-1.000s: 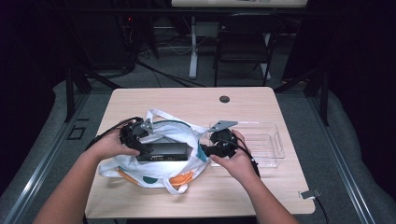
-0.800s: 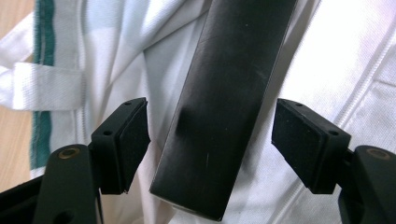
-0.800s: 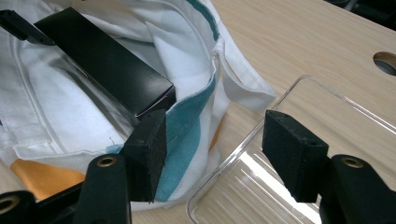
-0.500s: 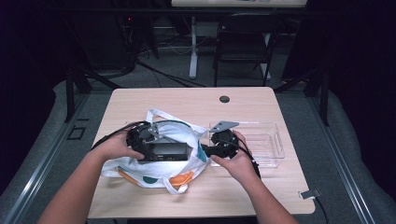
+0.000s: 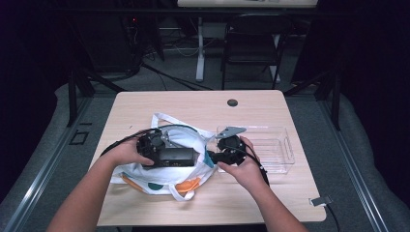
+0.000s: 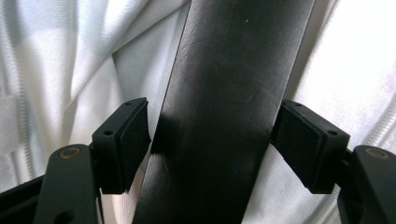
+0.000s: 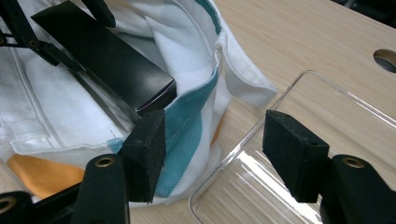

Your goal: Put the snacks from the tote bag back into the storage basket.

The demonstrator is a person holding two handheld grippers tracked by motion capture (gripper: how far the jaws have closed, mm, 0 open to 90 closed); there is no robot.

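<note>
Near the table's [image 5: 145,104] left front, we see the left gripper [image 6: 210,135] with its jaws spread on either side of a black box [image 5: 175,157] lying in the white bag [image 5: 159,174]; contact unclear. Our right gripper [image 7: 210,149] stands open at the bag's rim, beside the clear tray [image 5: 280,145] toward the right edge.

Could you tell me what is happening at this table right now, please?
A person holds a tool in each hand at a wooden table. The left tool has its jaws around a long black box, which sits in the mouth of a white cloth bag. The right tool is open at the bag's rim, one jaw against the cloth, beside an empty clear plastic tray.
</note>
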